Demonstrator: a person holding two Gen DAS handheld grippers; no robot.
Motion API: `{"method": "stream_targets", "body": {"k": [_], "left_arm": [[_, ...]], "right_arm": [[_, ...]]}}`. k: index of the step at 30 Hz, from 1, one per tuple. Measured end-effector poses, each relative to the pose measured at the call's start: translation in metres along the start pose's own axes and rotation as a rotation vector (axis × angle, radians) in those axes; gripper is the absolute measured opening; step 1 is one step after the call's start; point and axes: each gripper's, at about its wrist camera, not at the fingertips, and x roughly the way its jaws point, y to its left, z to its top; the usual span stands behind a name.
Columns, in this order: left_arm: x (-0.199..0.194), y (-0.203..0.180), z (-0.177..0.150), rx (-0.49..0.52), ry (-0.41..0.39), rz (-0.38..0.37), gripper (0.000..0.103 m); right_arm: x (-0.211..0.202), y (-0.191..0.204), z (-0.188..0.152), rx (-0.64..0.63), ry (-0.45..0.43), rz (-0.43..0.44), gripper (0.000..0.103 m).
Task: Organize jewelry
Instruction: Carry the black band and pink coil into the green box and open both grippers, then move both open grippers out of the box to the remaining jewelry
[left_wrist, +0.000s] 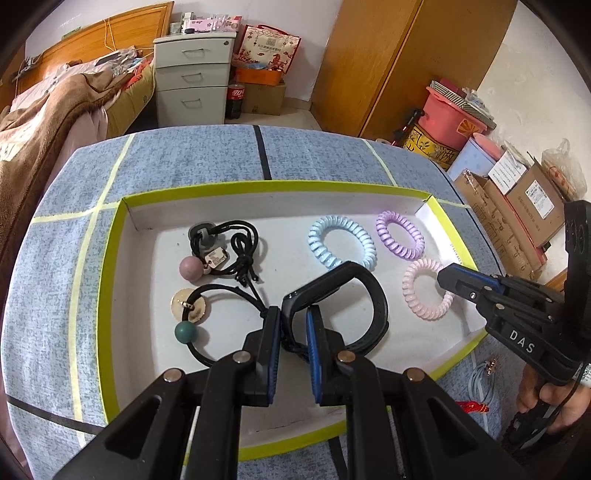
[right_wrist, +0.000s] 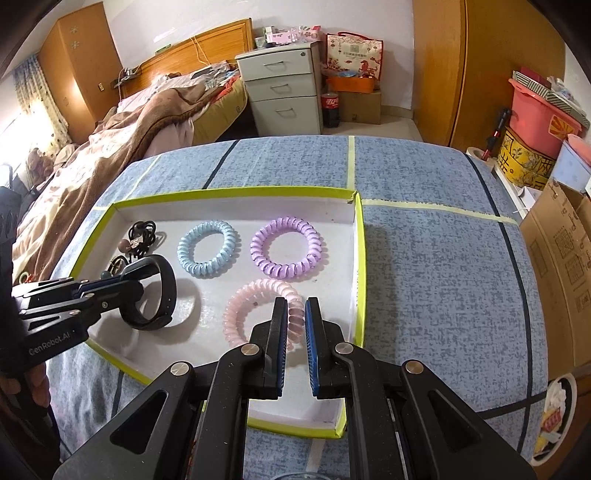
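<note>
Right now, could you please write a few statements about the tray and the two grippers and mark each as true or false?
1. The left gripper is shut on the black wristband. True.
2. The right gripper is shut on the purple coil hair tie. False: it pinches the pink coil hair tie; the purple one lies free.
3. The blue coil hair tie lies inside the white tray. True.
4. The tray's rim is red. False: it is yellow-green.
5. The black cord hair ties lie outside the tray. False: inside it.
</note>
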Motion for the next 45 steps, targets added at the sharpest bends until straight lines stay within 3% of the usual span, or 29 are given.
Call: {"method": "stream_targets", "body": {"k": [19, 25, 28, 34, 45], "left_arm": [[0.003, 0.0, 0.002, -0.007, 0.005, 0.003, 0.017], [-0.001, -0.005, 0.001, -0.009, -0.007, -0.004, 0.024], [-0.005, -0.006, 0.001, -0.01, -0.016, -0.002, 0.029], [-0.02, -0.008, -0.004, -0.01, -0.041, -0.017, 0.038], [-0.066, -0.014, -0.031, -0.015, -0.129, -0.055, 0.039]], "right_arm": [[0.002, -0.003, -0.001, 0.008, -0.007, -0.011, 0.011], [-0.003, -0.002, 0.0, 0.011, -0.023, 0.011, 0.026], [-0.005, -0.001, 0.0, 0.011, -0.03, 0.009, 0.028], [-0.02, -0.001, -0.004, 0.025, -0.064, 0.022, 0.033], [-0.062, 0.003, -0.032, 0.027, -0.122, 0.044, 0.034]]}}
